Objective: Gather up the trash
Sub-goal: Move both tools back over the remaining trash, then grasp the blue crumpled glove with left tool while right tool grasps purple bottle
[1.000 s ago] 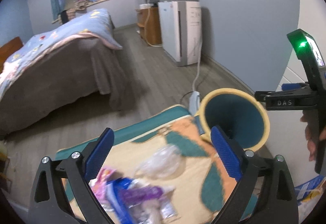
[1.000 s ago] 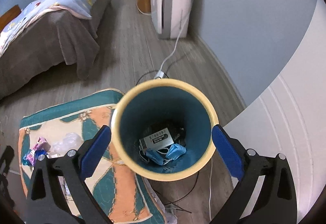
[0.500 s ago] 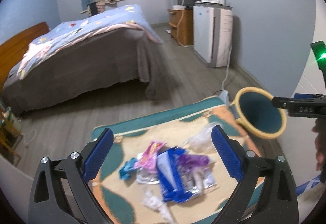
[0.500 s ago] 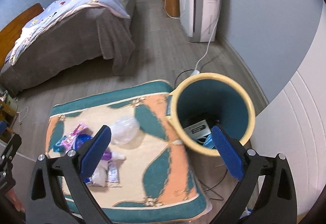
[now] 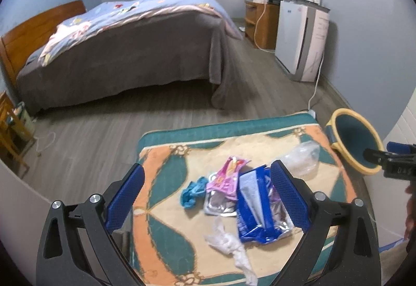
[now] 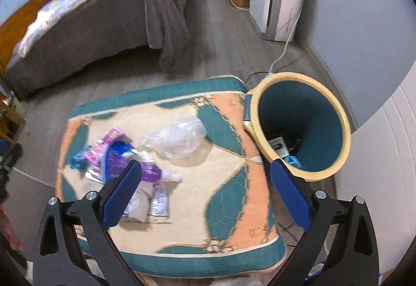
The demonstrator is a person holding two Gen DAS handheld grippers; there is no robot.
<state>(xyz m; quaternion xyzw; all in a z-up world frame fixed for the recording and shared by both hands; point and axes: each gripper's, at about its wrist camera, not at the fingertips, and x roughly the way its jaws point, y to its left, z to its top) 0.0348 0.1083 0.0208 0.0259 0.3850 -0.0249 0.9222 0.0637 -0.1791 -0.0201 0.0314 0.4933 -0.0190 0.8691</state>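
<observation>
The trash is lying in a loose heap on the patterned cushion: a blue wrapper, a pink wrapper overlapping it on its left, a small teal scrap further left, a crumpled white tissue near you, and a clear plastic bag lying apart on the far right. The bin is standing on the floor against the cushion's right edge, and it is already holding a few items at the bottom.

You are holding both tongs released and empty. Your left gripper is hovering over the heap, with the pink and blue wrappers lying between its blue pads. Your right gripper is hanging over the near right part of the cushion, next to the bin.

You appear to be lining up the next pick. That calls for lowering the left gripper onto one wrapper, clenching on a raised edge, then carrying it right, over the bin's rim, before letting go.
</observation>
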